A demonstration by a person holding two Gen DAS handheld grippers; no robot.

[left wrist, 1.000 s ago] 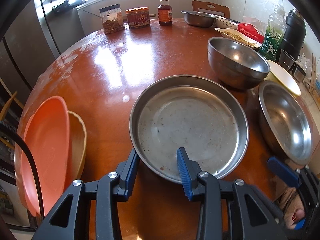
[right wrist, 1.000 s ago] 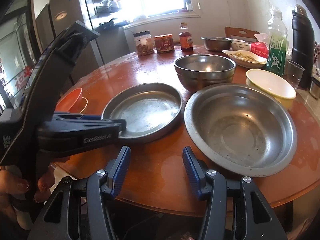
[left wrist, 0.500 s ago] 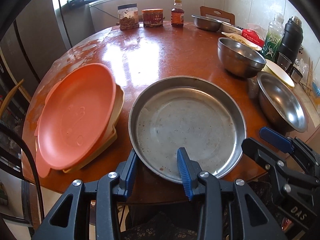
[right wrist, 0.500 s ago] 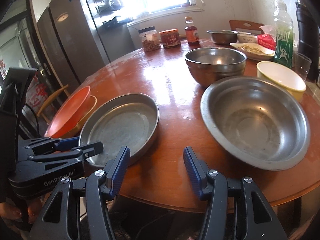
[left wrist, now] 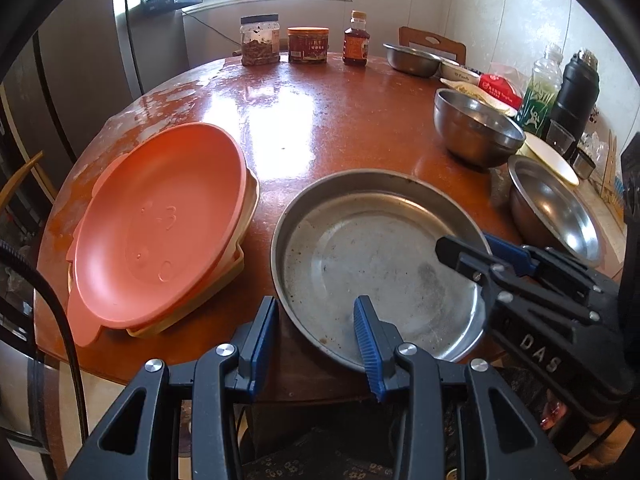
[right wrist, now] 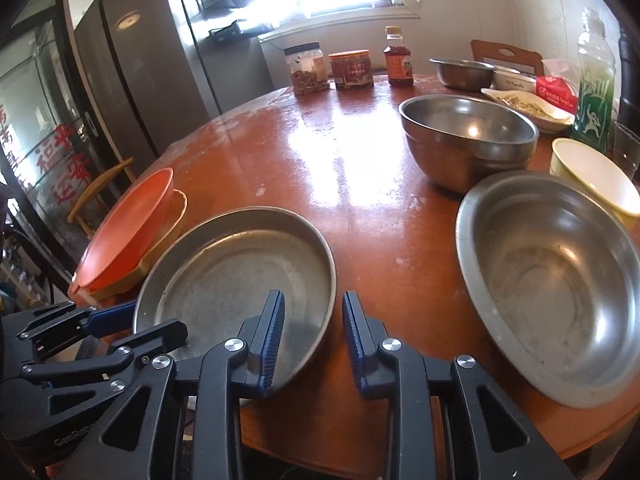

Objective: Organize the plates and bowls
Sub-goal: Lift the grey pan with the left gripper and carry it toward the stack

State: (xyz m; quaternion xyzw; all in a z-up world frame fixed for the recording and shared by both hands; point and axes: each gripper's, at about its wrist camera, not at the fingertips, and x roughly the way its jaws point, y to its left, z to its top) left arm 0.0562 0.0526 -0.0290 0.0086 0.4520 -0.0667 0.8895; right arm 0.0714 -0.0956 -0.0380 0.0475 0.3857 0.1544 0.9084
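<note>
Closing just now, your right gripper (right wrist: 312, 330) clamps the steel pan (left wrist: 376, 264) rim at frame bottom; your left gripper (left wrist: 316, 334) holds its near rim.

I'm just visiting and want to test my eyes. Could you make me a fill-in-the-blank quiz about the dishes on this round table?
The orange plate is stacked ___ the pale yellow plate.
The deep steel bowl and the wide steel basin are both ___.
At the table's far edge stand a clear jar, a red jar and a brown ___.
Missing words: on; empty; bottle.
</note>
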